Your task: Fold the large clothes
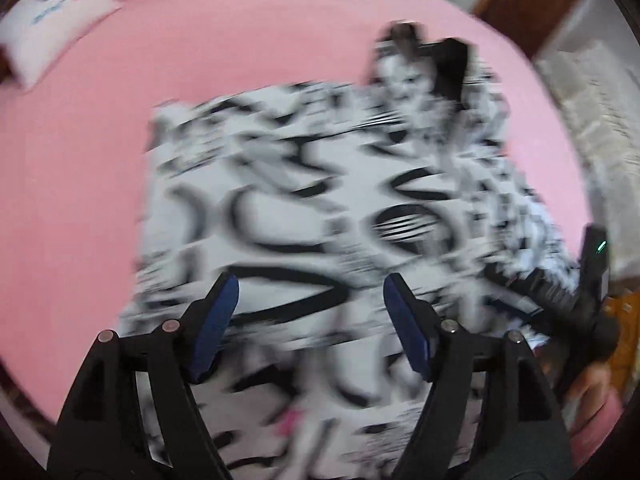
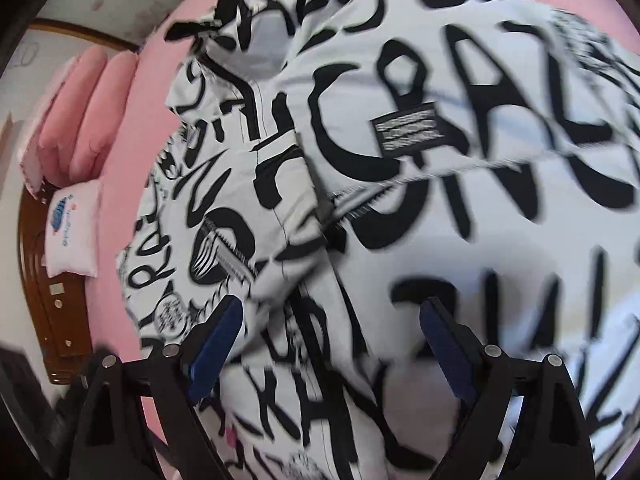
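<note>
Nearest in the left wrist view, the left hand-held gripper (image 1: 310, 300) has its blue pads apart, and nothing is caught between them; it points down at the lower part of the jacket (image 1: 304, 208). In the right wrist view, the right hand-held gripper (image 2: 330, 328) also stands wide apart over the same white jacket with black letters, and the cloth below it looks loose, not pinched.

The jacket lies spread on the pink bed (image 1: 200, 60), with a zipper (image 2: 228, 248) running across its folded front and a small black label (image 2: 408, 128) farther up. One part near the collar already seems turned over the body, so I judge the fold as begun but not finished.

For the next grasp, each hand-held gripper should probably come down on an edge of the cloth, not on the flat middle, and take both layers together. The two sides should be taken at the same height, otherwise the fold becomes crooked. The zipper is stiff, so the fold line is better placed beside it.

Farthest away, a small white pillow (image 1: 52, 20) lies at the head of the bed, well apart from the jacket
</note>
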### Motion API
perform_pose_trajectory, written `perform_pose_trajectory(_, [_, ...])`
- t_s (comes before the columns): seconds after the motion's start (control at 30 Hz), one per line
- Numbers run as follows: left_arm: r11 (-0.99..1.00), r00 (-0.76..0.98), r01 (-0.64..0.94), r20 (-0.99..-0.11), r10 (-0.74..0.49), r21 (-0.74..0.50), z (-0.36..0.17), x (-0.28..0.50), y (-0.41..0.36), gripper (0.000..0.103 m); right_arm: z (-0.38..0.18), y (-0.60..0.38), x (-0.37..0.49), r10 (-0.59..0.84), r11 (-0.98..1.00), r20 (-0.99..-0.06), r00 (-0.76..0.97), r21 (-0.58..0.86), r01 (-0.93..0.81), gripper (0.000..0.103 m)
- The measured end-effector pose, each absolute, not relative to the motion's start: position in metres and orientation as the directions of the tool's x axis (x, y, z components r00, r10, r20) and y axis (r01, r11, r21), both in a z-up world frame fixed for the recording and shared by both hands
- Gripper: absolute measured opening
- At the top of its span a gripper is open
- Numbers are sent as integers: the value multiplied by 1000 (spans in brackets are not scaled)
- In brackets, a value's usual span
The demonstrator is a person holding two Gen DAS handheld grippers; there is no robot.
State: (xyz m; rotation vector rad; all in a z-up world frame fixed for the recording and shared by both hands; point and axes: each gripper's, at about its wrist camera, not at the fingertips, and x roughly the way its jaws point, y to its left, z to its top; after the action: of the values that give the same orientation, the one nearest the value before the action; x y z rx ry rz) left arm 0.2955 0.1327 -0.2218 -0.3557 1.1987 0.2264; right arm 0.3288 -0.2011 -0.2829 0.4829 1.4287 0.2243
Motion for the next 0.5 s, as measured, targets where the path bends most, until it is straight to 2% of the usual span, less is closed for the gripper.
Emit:
perform_pose_trajectory(0.07, [900, 307, -425, -951, 41, -98, -228, 282, 158, 72, -289, -191, 339, 463, 865, -872, 159, 484, 134, 89])
perform_pose_trajectory(0.1, [890, 300, -446, -953, 50, -94, -230, 280, 164, 72, -290, -186, 343, 482, 852, -858, 175, 506, 133, 82])
perform_pose_trajectory(0.13, [876, 290, -474, -955, 66, -84, -233, 275, 177, 72, -289, -181, 346, 490, 848, -851, 189, 516, 125, 67])
perform_pose_trajectory(0.2, [860, 274, -505, -958, 85, -68, -238, 267, 195, 72, -286, -172, 351, 472, 862, -859, 199, 497, 101, 49])
perform_pose_trajectory(0.23, [854, 265, -516, -960, 91, -61, -242, 265, 203, 72, -284, -168, 354, 448, 878, -871, 203, 471, 87, 35])
perform_pose_trajectory(0.27, [845, 245, -533, -965, 98, -50, -247, 263, 213, 72, -282, -167, 355, 419, 894, -883, 213, 441, 73, 27])
perform_pose_trajectory(0.33, [830, 223, -556, -970, 101, -41, -254, 261, 224, 72, -276, -174, 355, 441, 877, -859, 259, 474, 80, 14])
perform_pose_trajectory(0.4, [806, 207, -589, -976, 71, -66, -263, 259, 236, 72, -267, -189, 349, 468, 844, -823, 323, 524, 114, 11])
perform_pose_trajectory(0.5, [776, 232, -611, -973, -16, -158, -274, 255, 246, 72, -250, -209, 338, 421, 848, -818, 393, 508, 150, 10])
